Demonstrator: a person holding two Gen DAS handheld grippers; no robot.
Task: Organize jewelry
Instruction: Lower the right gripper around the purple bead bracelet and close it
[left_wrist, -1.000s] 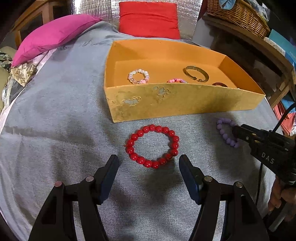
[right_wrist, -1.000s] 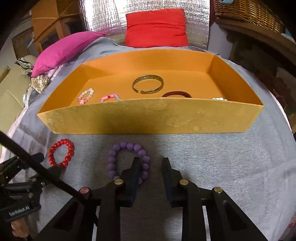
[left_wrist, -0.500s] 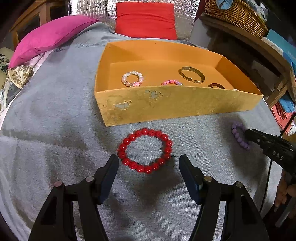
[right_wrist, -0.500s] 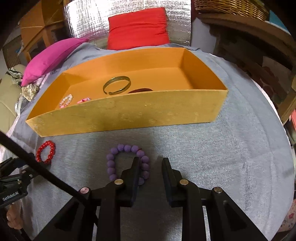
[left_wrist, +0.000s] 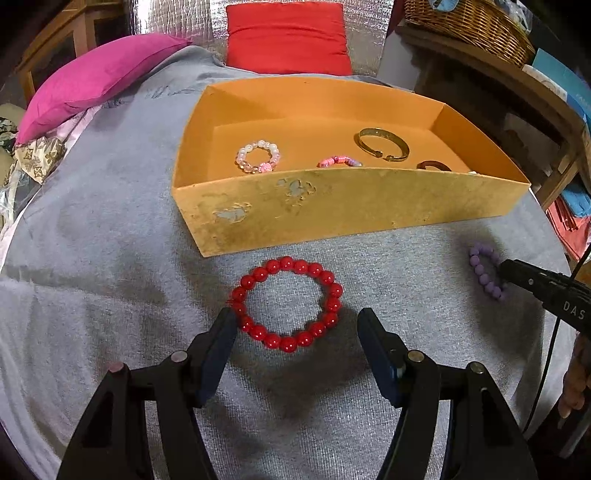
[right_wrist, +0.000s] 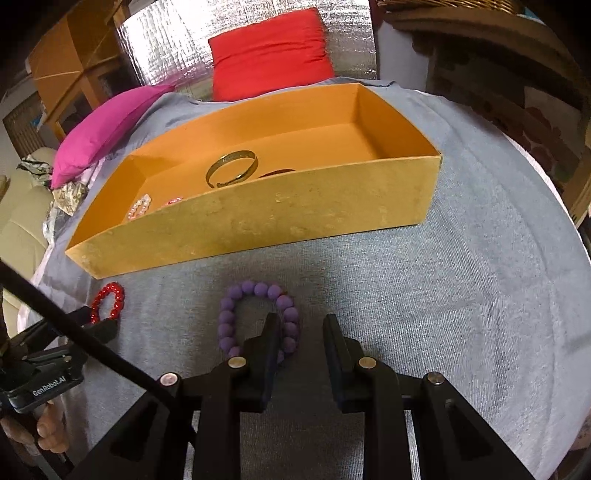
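Beads on both loose bracelets look hard and glossy, probably strung on elastic, so each ring should be light, floppy and apt to roll; a pinch across one side of the loop seems the safest hold. The red bracelet (left_wrist: 286, 303) lies on the grey cloth (left_wrist: 92, 258) at lower centre of the left view, just in front of the orange box (left_wrist: 332, 210), between the widely spread fingers of the left gripper (left_wrist: 295, 325). The purple bracelet (right_wrist: 257, 318) lies at lower centre of the right view; the right gripper (right_wrist: 300, 332) is narrowly parted, its left finger inside the loop, nothing held. Readable writing: "DAS" on the right gripper's body, "GenRobot.AI" on the left one's.
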